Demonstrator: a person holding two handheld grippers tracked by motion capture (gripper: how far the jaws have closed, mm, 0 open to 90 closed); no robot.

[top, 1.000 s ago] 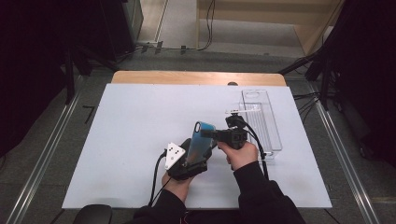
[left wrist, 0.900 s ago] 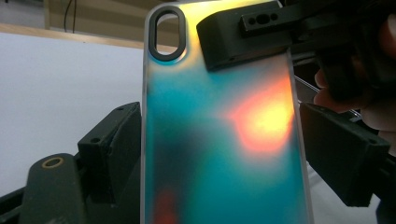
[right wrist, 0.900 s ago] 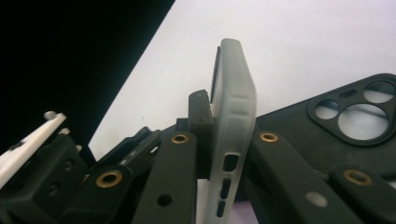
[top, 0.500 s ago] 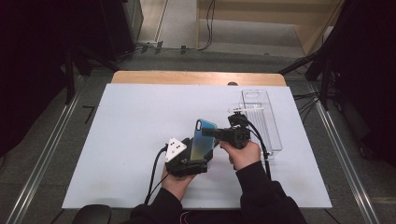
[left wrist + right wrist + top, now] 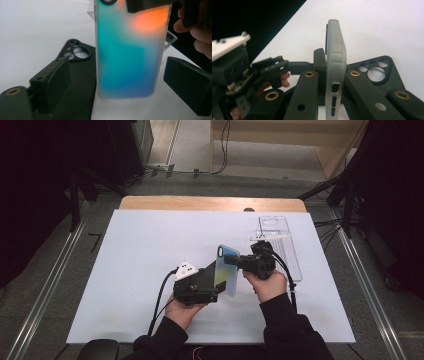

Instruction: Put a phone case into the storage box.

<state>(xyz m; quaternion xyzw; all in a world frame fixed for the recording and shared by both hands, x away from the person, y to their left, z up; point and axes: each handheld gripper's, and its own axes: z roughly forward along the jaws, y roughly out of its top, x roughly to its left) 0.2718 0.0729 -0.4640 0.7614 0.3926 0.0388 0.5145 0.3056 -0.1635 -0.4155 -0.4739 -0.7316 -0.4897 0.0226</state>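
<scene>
Gripping an iridescent blue-and-orange phone case (image 5: pixel 226 272) on edge above the white table (image 5: pixel 135 255), the right claw (image 5: pixel 335 82) stays clenched on its frosted rim. At its nine o'clock, the left claw (image 5: pixel 125 82) stands released around it, its jaws having just closed further; a black phone case (image 5: pixel 80 75) lies beneath.

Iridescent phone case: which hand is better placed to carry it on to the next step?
Right. The right gripper is clamped on the iridescent case, holding it upright above the black case lying on the table. The left gripper has its jaws spread either side of it, not pressing, and they have just been closing.
</scene>
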